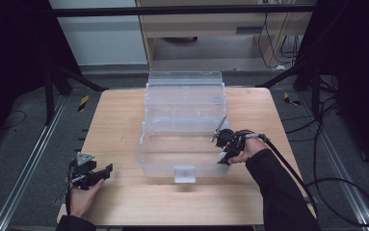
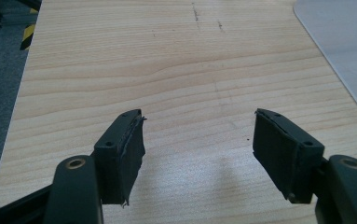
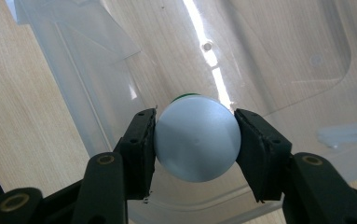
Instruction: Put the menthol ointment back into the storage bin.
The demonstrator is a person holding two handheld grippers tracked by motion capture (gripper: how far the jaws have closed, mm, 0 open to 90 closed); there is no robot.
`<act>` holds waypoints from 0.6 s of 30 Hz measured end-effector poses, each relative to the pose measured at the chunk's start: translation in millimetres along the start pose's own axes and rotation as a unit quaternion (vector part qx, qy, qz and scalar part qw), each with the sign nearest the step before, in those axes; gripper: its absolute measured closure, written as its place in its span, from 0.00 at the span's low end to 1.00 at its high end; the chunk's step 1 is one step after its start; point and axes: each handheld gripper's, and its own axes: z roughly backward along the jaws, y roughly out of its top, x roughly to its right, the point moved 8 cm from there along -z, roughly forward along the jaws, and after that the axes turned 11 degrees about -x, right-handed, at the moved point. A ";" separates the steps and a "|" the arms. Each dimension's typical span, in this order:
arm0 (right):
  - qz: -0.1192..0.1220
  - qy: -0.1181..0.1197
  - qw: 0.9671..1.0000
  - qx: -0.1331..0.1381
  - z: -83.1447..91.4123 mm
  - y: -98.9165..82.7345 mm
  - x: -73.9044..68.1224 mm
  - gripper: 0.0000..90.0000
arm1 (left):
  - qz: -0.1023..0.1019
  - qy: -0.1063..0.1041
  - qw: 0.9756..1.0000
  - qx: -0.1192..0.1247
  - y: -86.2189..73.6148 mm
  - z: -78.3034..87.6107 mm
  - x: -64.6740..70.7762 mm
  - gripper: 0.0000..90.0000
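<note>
Right tool (image 3: 195, 140) clamps a silver can (image 3: 197, 137) over the clear box (image 1: 184, 120); left tool (image 2: 199, 154) waits released, left of the box. Next, probably lowering it inside.

Round grey thing (image 3: 197, 143) in right gripper (image 3: 195, 140): sides hidden by pads, green part behind barely visible, can't ID.

Pale wood-grain table (image 1: 124, 192); clear plastic box (image 1: 184, 120); black grippers; a silvery-grey round object (image 3: 197, 138) with a green edge; yellow-black striped tape (image 1: 83, 102) on the grey floor.
</note>
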 end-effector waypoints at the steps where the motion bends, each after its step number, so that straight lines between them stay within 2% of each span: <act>1: 0.002 -0.001 1.000 0.001 0.0 0.1 0.3 0.55 | 0.000 0.000 1.000 0.000 0.0 0.1 0.0 0.37; 18: 0.001 -0.002 1.000 0.005 0.1 0.3 0.3 0.55 | -0.001 -0.001 1.000 -0.001 -0.1 -0.2 0.8 0.37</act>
